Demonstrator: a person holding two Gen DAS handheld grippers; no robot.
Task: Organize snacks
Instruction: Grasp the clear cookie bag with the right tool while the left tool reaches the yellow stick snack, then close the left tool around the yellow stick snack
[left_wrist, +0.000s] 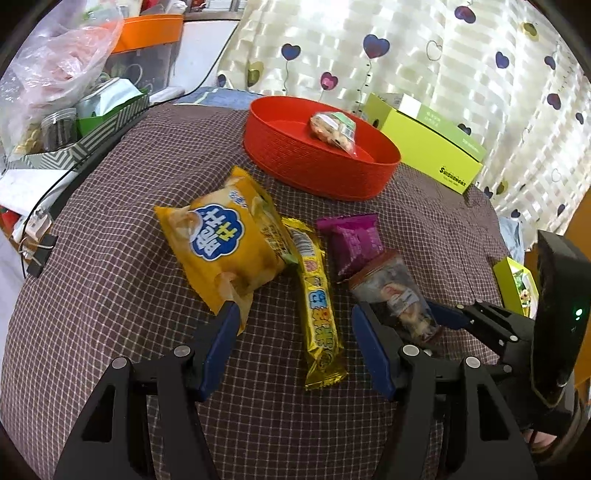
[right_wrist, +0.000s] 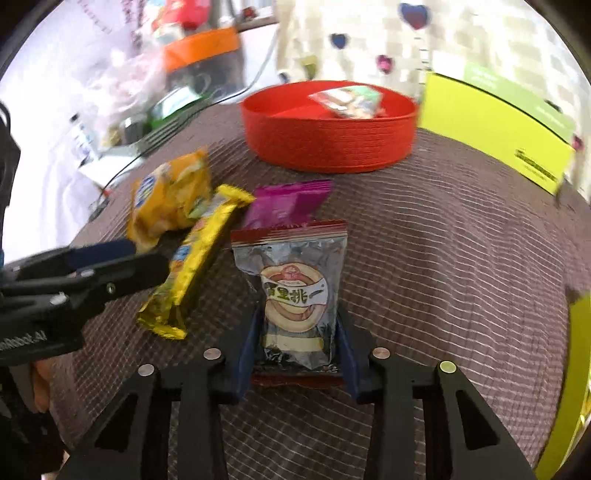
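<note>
A red oval basket (left_wrist: 321, 170) (right_wrist: 325, 144) stands at the back of the checked cloth with one clear snack pack (left_wrist: 334, 131) inside. In front lie a yellow chip bag (left_wrist: 225, 240), a long gold bar (left_wrist: 319, 306) and a purple packet (left_wrist: 352, 242). My right gripper (right_wrist: 295, 332) is shut on a silver packet with a red top (right_wrist: 295, 291), also seen in the left wrist view (left_wrist: 397, 299). My left gripper (left_wrist: 291, 339) is open and empty, its fingers astride the gold bar's near end, the left fingertip at the chip bag's corner.
A lime green box (left_wrist: 428, 147) stands right of the basket. A striped box with jars and a plastic bag (left_wrist: 51, 85) crowds the left edge. A small green pack (left_wrist: 515, 280) lies at the right. A curtain hangs behind.
</note>
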